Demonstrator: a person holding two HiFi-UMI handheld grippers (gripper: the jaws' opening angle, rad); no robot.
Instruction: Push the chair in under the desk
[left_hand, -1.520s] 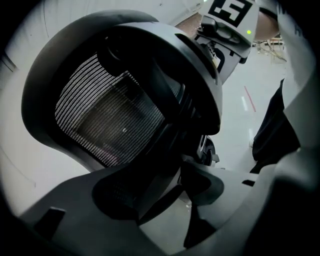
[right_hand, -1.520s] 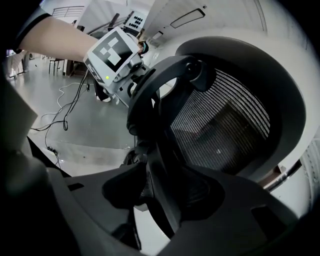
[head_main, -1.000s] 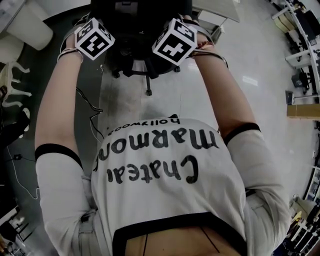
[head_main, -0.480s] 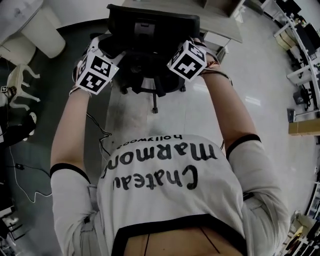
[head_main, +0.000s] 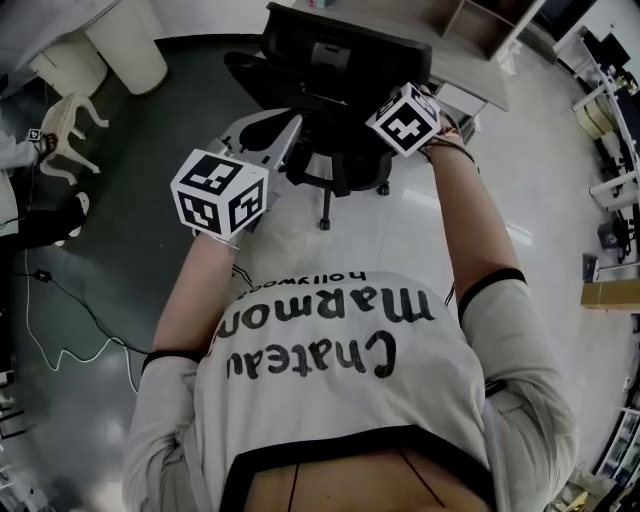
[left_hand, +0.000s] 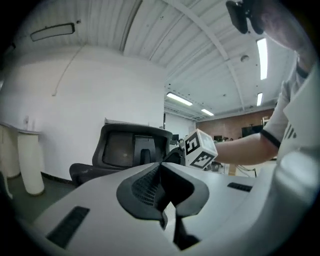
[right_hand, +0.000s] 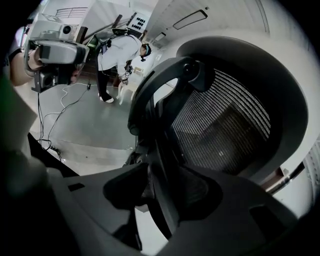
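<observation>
While the chair (head_main: 335, 110) stands close at the bench (head_main: 455, 65), the push looks nearly done.
Head view: its backrest hides how far the seat reaches under the bench (wheeled base outside it). Left gripper view: left gripper (left_hand: 162, 200), jaws together on nothing, well back from the bench. Right gripper view: right gripper (right_hand: 160, 200), jaws just closing, clasps the chair's back strut.

Left gripper (left_hand: 160, 165) off the chair (head_main: 340, 60)
The left gripper has pulled back from the chair, jaws now shut and empty; the right gripper (right_hand: 156, 186) has just been closing its jaws on the frame.
</observation>
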